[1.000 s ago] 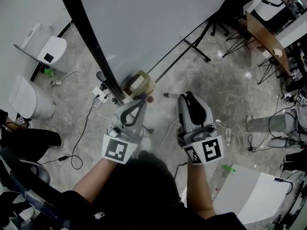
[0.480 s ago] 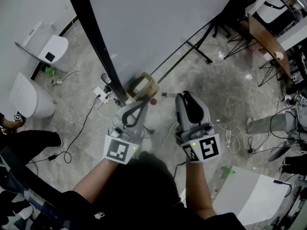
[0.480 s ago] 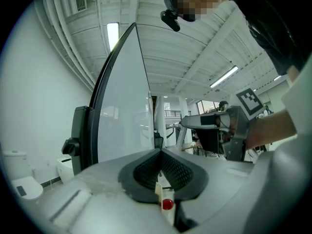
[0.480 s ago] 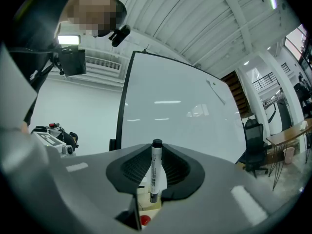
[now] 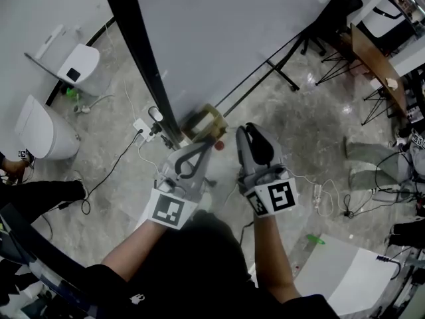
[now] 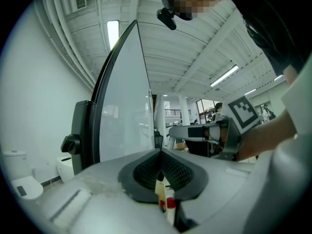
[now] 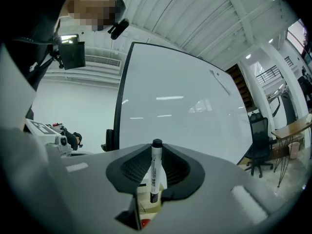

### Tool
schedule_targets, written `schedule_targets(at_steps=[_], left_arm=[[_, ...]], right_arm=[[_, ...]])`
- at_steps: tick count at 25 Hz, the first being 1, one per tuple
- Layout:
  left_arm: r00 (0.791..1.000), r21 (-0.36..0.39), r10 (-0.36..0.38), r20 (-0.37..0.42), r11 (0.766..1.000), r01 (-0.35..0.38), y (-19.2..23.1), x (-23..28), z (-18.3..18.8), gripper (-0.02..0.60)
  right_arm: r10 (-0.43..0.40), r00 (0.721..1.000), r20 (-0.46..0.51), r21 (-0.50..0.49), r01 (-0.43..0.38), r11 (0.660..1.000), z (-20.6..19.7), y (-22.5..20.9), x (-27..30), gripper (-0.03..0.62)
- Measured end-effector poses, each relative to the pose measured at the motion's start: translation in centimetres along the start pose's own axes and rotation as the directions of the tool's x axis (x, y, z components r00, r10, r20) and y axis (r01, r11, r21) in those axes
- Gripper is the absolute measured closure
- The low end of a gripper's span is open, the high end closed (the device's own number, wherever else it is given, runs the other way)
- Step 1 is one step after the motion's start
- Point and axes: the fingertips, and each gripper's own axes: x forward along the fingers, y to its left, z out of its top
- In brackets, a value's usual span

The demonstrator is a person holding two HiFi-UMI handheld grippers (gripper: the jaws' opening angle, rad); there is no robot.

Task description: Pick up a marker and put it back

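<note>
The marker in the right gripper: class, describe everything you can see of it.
The marker is a slim white barrel with a black cap on top, a black lower end and small dark print along its side. It stands upright, clamped between the right gripper's dark ribbed pads, in front of the whiteboard.

Closed hand-held gripper [image 6: 160,151] before whiteboard [image 6: 124,106]

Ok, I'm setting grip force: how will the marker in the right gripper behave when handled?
The marker looks stiff and light: a slim plastic barrel held upright in the right gripper. Its smooth round body could probably slip or pivot in the grip, and would likely roll if laid flat.
</note>
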Motion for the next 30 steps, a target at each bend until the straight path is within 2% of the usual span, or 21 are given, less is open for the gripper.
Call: schedule_targets(at_steps=[11,21,30], left_arm=[[0.999,0.006,0.043,-0.02,0.999,-0.043,1.8,-0.2,-0.8,0.578],[0.996,-0.001,0.075,-0.038,0.997,-0.075,2.8,-0.3,-1.4,0.578],[0.995,0.005,0.082,-0.05,0.997,-0.081,3.0,0.0,-1.8,0.578]], right_arm=[[0.025,0.999,-0.047,0.032,-0.024,0.999,-3.3,-0.4,2.2,0.523],[0.024,0.99,-0.141,0.056,-0.016,0.998,-8.4,-1.6,2.9,0.523],[0.037,0.984,-0.173,0.083,-0.023,0.996,-10.4,-1.9,3.3,0.523]])
